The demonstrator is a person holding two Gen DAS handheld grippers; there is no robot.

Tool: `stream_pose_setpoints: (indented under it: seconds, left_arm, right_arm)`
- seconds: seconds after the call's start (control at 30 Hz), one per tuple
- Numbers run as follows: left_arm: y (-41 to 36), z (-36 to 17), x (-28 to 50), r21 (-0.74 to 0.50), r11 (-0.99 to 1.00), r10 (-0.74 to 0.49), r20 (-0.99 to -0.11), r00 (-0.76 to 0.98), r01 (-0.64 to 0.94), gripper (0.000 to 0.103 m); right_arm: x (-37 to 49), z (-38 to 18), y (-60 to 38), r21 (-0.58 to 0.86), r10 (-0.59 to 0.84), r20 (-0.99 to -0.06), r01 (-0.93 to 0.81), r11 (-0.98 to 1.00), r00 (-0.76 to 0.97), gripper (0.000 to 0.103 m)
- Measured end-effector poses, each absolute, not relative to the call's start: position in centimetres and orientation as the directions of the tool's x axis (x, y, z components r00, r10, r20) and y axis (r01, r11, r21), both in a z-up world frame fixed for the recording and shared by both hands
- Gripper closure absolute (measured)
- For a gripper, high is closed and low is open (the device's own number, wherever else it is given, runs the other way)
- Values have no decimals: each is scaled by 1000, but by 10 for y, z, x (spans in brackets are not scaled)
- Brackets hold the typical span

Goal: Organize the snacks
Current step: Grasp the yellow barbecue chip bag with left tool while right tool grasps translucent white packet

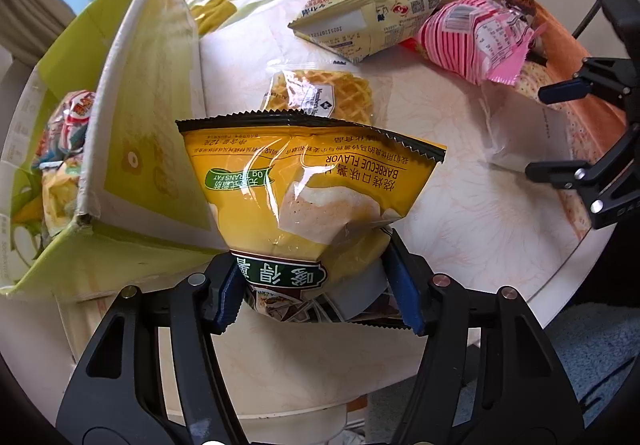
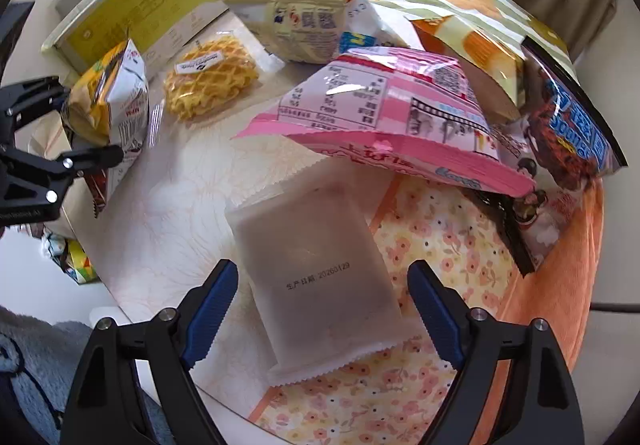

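1. At the table's left edge stands an open green-and-yellow carton (image 1: 132,117), its flap raised; packets (image 1: 66,149) already lie inside it.
2. Just right of the carton's flap, the left gripper (image 1: 316,285) is clamped on the lower end of a yellow barbecue-flavour chip bag (image 1: 304,181), which is lifted clear of the table (image 1: 460,237); the blue pads (image 1: 406,285) press into its crumpled foil.
3. Behind the bag, toward the table's middle, a clear-wrapped waffle (image 1: 320,93) lies flat.
4. Further back, a cream bag of fries-shaped snacks (image 1: 372,13) leans at the far edge.
5. To its right, a pink striped packet (image 2: 384,117) rests partly over a frosted white packet (image 2: 316,285), which lies flat near the front edge.
6. The right gripper (image 2: 324,309) hovers over that white packet with jaws spread wide, one on each side, gripping nothing.
7. At the right edge, a dark blue-labelled bag (image 2: 572,129) and an orange packet (image 2: 472,41) sit piled together.
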State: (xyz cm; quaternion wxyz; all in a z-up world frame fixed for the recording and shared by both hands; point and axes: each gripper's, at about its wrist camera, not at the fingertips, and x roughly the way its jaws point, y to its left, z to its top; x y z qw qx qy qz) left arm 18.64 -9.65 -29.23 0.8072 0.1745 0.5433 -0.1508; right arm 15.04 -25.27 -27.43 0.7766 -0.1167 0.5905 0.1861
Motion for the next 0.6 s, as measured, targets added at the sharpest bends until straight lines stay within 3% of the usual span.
stream_pose_setpoints:
  seconds: [0.3, 0.47, 0.6]
  left_arm:
    - [-100, -289, 178, 115, 887, -64, -929, 366, 447, 44]
    - [-103, -282, 172, 140, 889, -46, -921, 387, 436, 44]
    - [-106, -273, 167, 127, 902, -53, -916, 398, 412, 44]
  right_arm:
    - [140, -293, -231, -57, 92, -963, -528, 848, 252, 20]
    - [137, -302, -222, -62, 87, -964, -532, 845, 251, 38]
    - [137, -298, -222, -65, 81, -965, -524, 849, 251, 41]
